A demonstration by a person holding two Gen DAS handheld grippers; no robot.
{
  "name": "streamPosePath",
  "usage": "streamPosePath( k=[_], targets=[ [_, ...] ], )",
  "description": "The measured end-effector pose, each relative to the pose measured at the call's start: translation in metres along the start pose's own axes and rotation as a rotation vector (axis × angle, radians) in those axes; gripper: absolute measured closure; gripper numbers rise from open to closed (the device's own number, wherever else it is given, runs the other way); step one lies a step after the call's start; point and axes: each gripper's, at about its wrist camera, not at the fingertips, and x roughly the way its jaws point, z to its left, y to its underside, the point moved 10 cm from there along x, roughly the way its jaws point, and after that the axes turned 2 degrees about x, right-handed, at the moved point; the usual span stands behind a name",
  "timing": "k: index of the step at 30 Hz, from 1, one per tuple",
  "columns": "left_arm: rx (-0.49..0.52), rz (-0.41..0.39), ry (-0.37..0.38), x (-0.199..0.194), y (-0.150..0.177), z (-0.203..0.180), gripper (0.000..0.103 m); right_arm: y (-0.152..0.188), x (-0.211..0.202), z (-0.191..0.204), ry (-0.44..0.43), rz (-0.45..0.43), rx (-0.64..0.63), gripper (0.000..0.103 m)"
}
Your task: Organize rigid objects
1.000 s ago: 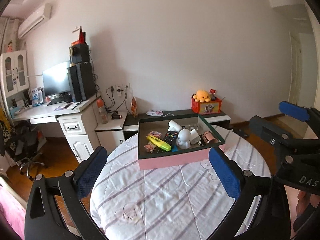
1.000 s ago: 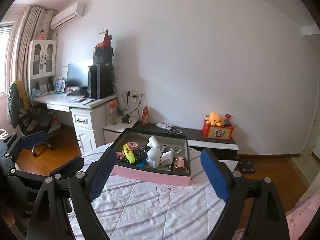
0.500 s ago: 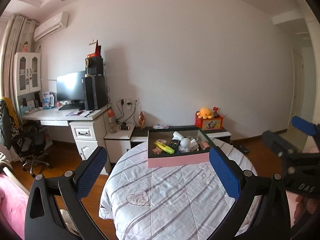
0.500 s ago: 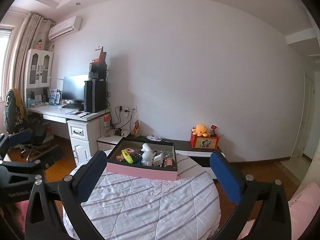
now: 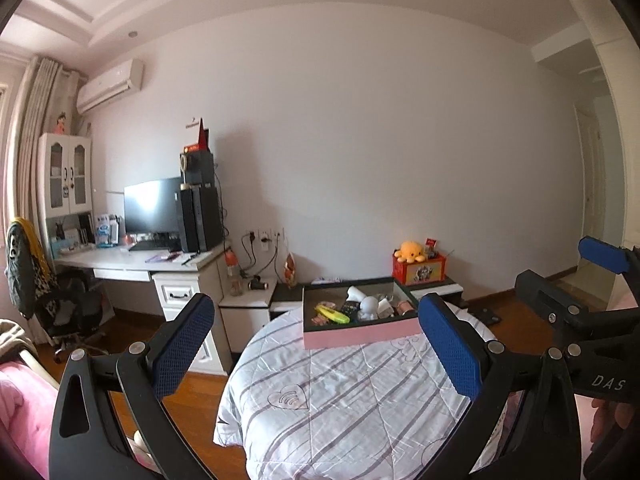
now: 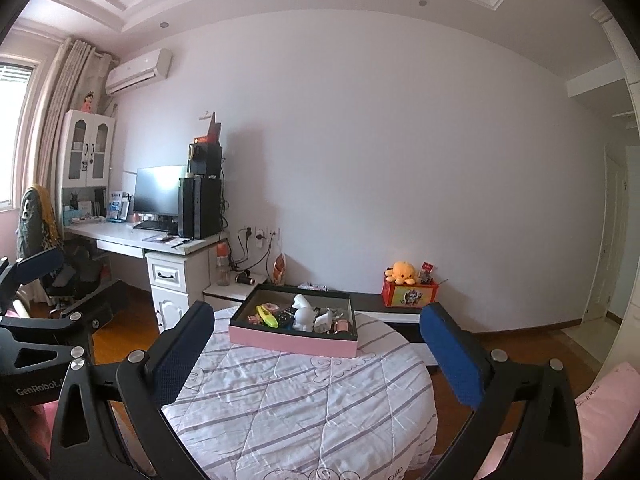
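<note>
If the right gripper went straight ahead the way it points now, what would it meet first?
Probably the pink tray on the round table: the open right gripper frames it, with only bare quilt between. Depth is unclear; a level path might pass just over the tray toward the wall.

A round table (image 5: 352,408) under a striped quilt carries one pink box (image 5: 360,334) at its far edge.

You see quilted cloth on the table (image 5: 344,396), a matt pink tray (image 6: 292,342), and glossy wood floor (image 5: 128,332).
</note>
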Motion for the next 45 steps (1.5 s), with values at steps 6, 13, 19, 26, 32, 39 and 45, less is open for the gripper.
streamPosePath(
  k=[6, 13, 19, 26, 32, 39, 45],
  targets=[
    [0.008, -0.052, -0.012, -0.024, -0.007, 0.004, 0.000, -0.006, -0.022, 0.007, -0.006, -0.036, -0.012, 0.000],
    [0.010, -0.085, -0.025, -0.037, -0.011, 0.010, 0.000, -0.010, -0.033, 0.013, -0.014, -0.065, -0.023, 0.000],
    [0.003, -0.103, -0.033, -0.040, -0.011, 0.013, 0.000, -0.007, -0.034, 0.015, -0.015, -0.073, -0.018, 0.000],
    [-0.010, -0.127, -0.030, -0.043, -0.009, 0.016, 0.000, -0.003, -0.036, 0.019, -0.015, -0.088, -0.021, 0.000],
    [-0.021, -0.135, -0.029, -0.039, -0.005, 0.017, 0.000, 0.000, -0.034, 0.023, -0.013, -0.108, -0.026, 0.000],
    [-0.020, -0.119, -0.033, -0.031, 0.004, 0.017, 0.000, 0.009, -0.031, 0.024, -0.009, -0.100, -0.019, 0.000],
    [-0.010, -0.121, -0.026, -0.029, 0.007, 0.013, 0.000, 0.008, -0.033, 0.019, 0.004, -0.125, -0.007, 0.000]
  ],
)
